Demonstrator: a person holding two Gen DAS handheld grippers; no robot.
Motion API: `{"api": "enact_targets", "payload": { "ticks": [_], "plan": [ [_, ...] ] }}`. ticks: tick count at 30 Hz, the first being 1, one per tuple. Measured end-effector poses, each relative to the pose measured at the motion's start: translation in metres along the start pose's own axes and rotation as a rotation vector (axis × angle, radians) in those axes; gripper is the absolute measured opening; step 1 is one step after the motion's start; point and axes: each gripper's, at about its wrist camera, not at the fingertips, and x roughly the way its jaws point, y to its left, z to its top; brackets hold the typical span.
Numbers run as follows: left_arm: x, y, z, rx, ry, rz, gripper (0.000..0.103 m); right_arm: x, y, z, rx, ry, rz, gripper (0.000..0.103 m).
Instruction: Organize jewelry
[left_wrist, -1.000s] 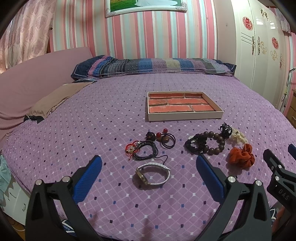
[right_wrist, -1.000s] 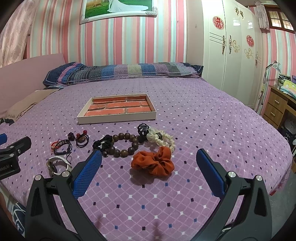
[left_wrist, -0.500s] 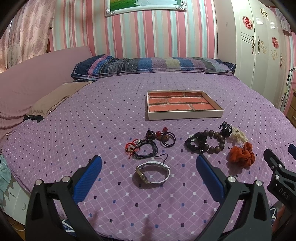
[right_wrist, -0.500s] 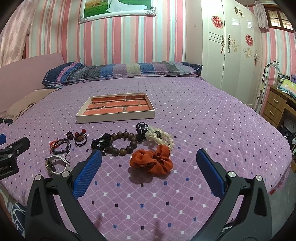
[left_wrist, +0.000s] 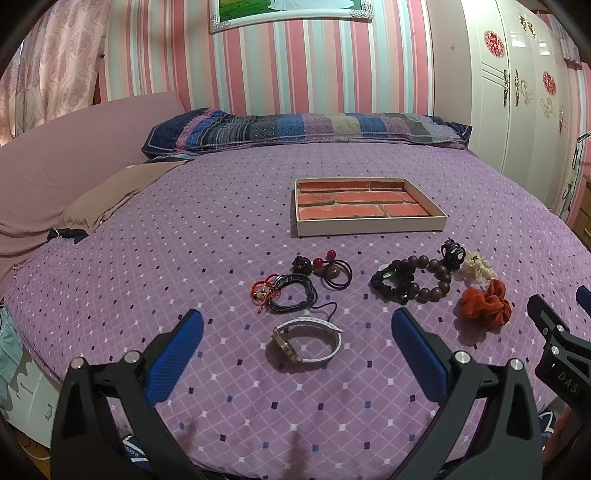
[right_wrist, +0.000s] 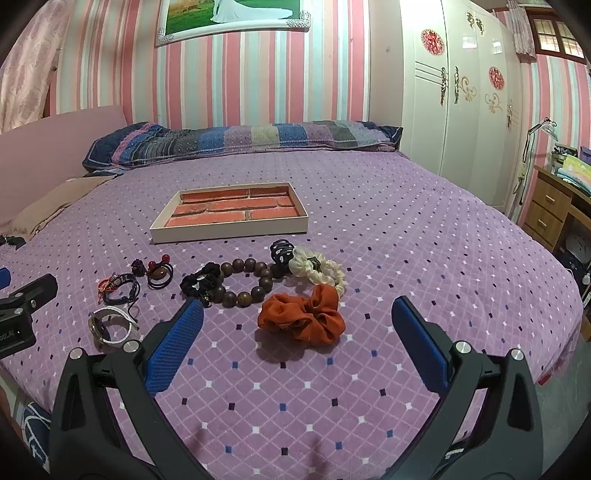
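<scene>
Both tools hover over the near edge of the purple bedspread (left_wrist: 184, 229). Left gripper (left_wrist: 297, 332) is spread wide and empty, aimed over the white-strap watch (left_wrist: 306, 341), probably its first pick. Right gripper (right_wrist: 297, 332) is likewise released and empty, facing the orange scrunchie (right_wrist: 303, 319).

The jewelry lies loose in a row: red cord bracelet and dark braided bands (left_wrist: 284, 291), black hair ties with red beads (left_wrist: 327, 269), wooden bead bracelet (right_wrist: 242, 282), black claw clip (right_wrist: 280, 251), cream scrunchie (right_wrist: 321, 269).

The brick-lined tray (left_wrist: 369, 227) sits beyond the row, nothing in it, seemingly the destination. Smaller pieces overlap; exact count unclear.
</scene>
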Motion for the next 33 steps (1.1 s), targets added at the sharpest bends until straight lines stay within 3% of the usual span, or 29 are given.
{"api": "enact_targets", "payload": {
  "ticks": [11,17,22,33],
  "plan": [
    [0.007,0.008,-0.014,-0.006,-0.001,0.006,0.099,0.012,-0.004,-0.013,0.002,0.013,0.003,0.099],
    [0.032,0.021,-0.032,-0.030,0.060,0.003,0.099,0.024,-0.002,-0.028,-0.025,-0.002,0.013,0.099],
    [0.063,0.026,-0.041,-0.041,0.142,-0.008,0.099,0.043,0.006,-0.038,-0.094,0.002,-0.045,0.099],
    [0.105,0.029,-0.042,-0.025,0.186,-0.032,0.099,0.092,0.005,-0.039,-0.105,0.045,-0.060,0.099]
  ]
}}
